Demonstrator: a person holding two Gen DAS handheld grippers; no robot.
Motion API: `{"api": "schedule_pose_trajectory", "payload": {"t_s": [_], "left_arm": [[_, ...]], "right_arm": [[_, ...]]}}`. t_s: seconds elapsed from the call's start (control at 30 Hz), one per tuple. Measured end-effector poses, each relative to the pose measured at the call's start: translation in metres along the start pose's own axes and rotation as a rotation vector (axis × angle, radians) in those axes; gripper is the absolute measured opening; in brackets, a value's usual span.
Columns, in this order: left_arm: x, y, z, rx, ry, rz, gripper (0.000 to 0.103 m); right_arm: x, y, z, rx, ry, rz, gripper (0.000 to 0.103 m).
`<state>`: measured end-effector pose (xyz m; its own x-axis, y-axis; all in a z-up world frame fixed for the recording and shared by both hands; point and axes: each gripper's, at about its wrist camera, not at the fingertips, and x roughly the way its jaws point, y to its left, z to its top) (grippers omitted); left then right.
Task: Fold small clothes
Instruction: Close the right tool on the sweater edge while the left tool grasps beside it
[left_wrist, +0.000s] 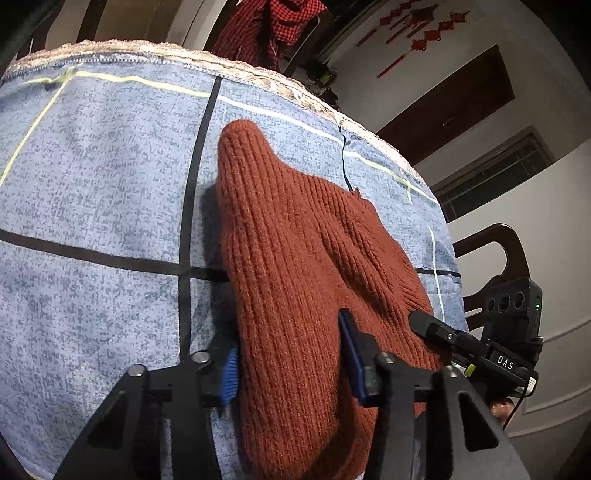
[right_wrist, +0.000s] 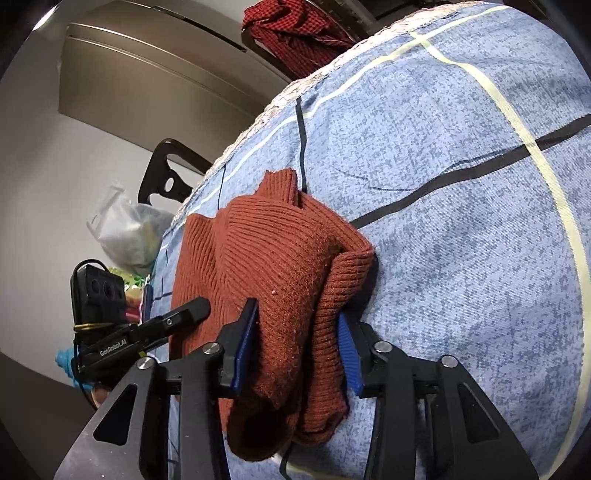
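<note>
A rust-red ribbed knit garment lies on the blue checked tablecloth. My left gripper straddles its near edge, blue pads on both sides, shut on the knit. In the right wrist view the same garment is bunched and partly folded. My right gripper is shut on its near folded edge, which hangs between the fingers. The right gripper also shows at the left wrist view's right edge. The left gripper shows at the right wrist view's left.
A red checked cloth hangs over a chair beyond the table's far edge. A dark wooden chair stands by the table side. A white plastic bag sits beside another chair. The tablecloth has a fringed rim.
</note>
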<state>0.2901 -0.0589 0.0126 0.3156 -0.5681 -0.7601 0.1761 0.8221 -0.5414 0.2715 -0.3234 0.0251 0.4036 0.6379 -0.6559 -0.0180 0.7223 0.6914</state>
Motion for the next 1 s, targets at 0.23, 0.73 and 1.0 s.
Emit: {"api": "schedule_pose_trajectory", "payload": {"t_s": [0.23, 0.73, 1.0], "left_arm": [[0.001, -0.010, 0.002, 0.031, -0.008, 0.026, 0.036], [-0.033, -0.010, 0.003, 0.058, -0.052, -0.004, 0.034], [-0.071, -0.006, -0.001, 0.085, -0.096, 0.010, 0.034]], "right_arm": [[-0.001, 0.010, -0.003, -0.006, -0.031, -0.023, 0.031], [-0.016, 0.055, -0.011, -0.078, -0.077, -0.014, 0.020], [-0.015, 0.088, -0.022, -0.116, -0.082, 0.016, 0.019]]}}
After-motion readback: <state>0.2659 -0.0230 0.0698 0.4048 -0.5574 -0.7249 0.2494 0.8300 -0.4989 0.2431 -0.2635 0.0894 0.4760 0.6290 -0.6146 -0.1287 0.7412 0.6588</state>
